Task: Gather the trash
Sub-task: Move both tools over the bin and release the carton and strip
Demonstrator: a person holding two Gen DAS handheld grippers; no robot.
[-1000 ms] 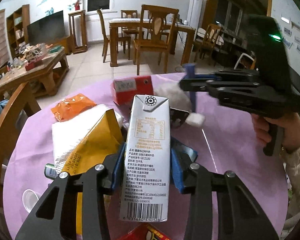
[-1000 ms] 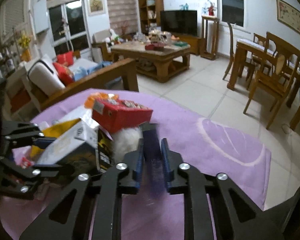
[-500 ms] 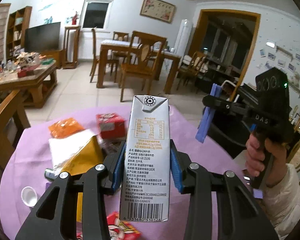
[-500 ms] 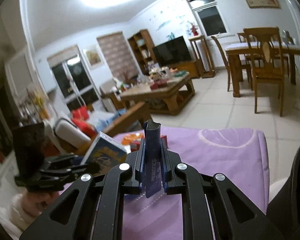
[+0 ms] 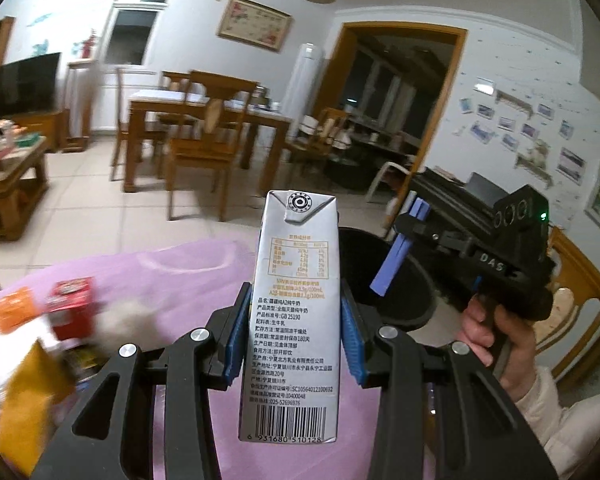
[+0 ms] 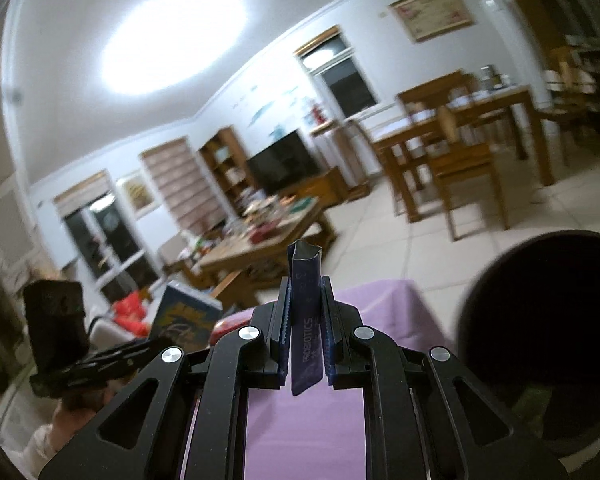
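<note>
Left hand-held gripper [image 5: 296,344] pinching upright milk carton [image 5: 294,320], lifted above purple worktop [image 5: 160,272]. Right hand-held gripper [image 6: 305,344] pinching blue sachet [image 6: 306,320]. Black bin [image 5: 396,280] just behind carton. Step: carrying trash to bin. Next: position over rim, release. More litter left on worktop.

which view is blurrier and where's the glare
Right wrist view is blurrier: the room and black bin smear, and the ceiling light blows out white; only the purple sachet stays sharp. Left wrist view: milk carton crisp, table trash at left smeared, fisheye bends the walls.
</note>
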